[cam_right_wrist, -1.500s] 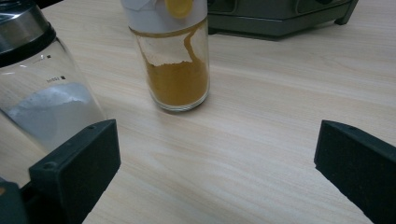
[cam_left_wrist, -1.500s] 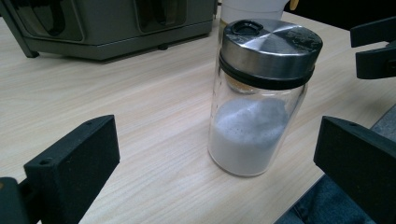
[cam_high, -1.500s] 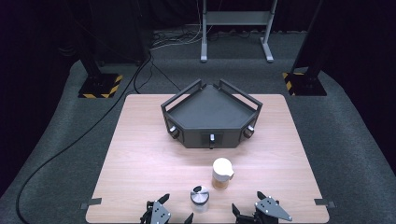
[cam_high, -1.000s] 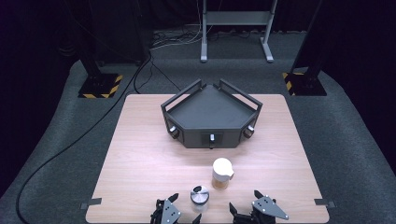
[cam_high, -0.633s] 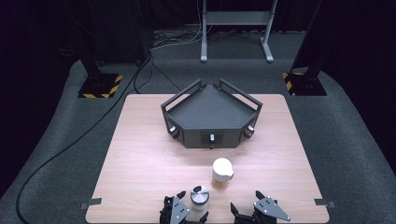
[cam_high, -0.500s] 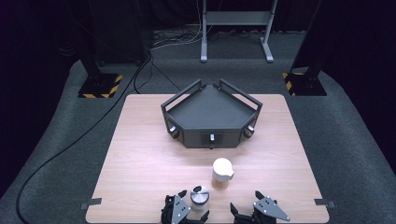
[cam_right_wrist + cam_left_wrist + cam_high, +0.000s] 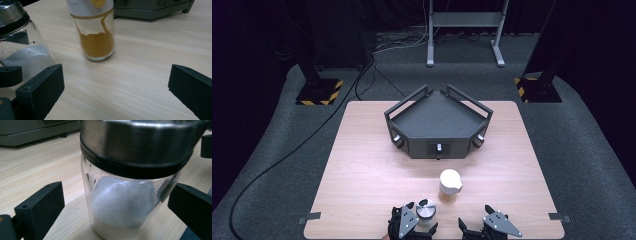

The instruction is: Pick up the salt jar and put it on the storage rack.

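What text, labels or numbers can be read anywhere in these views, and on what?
None can be read.
Glass shaker between the left tongs: bare glass, steel cap, no label.
Spice jar: torn label remnant, no print legible.
Grey tray: no markings seen.
Floor bases: yellow-black hazard stripes, no words.

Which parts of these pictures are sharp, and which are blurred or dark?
High view: the table is brightly lit and the floor around it is dark. Left gripper view: the salt jar is very close, its metal lid soft with pale glare. Right gripper view: the spice jar is fairly sharp, with a slight shadow at its base.
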`<state>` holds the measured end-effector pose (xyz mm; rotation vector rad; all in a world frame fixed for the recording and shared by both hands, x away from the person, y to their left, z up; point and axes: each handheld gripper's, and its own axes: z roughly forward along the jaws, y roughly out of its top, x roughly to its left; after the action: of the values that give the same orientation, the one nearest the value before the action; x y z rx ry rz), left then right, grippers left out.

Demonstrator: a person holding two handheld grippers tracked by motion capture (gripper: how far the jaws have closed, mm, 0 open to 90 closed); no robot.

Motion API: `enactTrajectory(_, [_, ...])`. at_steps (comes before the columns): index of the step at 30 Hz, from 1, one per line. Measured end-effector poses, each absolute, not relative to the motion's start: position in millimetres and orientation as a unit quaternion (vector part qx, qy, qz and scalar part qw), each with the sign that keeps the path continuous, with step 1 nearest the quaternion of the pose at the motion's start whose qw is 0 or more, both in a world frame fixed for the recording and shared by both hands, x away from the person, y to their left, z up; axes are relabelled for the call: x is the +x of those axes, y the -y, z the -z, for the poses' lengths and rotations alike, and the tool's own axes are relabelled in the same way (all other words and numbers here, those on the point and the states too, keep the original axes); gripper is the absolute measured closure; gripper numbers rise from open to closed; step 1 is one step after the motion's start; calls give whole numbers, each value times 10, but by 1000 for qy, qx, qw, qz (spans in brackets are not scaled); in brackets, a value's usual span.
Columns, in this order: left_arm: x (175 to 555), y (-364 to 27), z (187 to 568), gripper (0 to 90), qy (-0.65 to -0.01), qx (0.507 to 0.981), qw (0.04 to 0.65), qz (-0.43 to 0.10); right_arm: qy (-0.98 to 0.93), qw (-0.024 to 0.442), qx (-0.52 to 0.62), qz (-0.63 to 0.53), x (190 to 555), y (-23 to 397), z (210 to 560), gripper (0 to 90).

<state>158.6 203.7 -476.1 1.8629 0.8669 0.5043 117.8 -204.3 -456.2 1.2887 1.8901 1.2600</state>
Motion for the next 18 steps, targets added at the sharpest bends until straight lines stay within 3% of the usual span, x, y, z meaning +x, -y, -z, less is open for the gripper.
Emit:
enactTrajectory(7, [1609, -1997, 4772, 78, -351, 771, 488, -209, -699, 261, 475, -466, 1179, 2050, 4566, 0])
enactTrajectory(13, [1629, -1966, 4787, 206, -358, 771, 484, -206, -699, 260, 475, -466, 1174, 2054, 4560, 0])
enactTrajectory(14, [1642, -1966, 4796, 265, -360, 771, 484, -203, -699, 260, 475, -467, 1174, 2055, 4560, 0])
enactTrajectory(18, [1644, -1975, 4802, 304, -354, 773, 486, -203, -699, 260, 474, -467, 1172, 2056, 4559, 0])
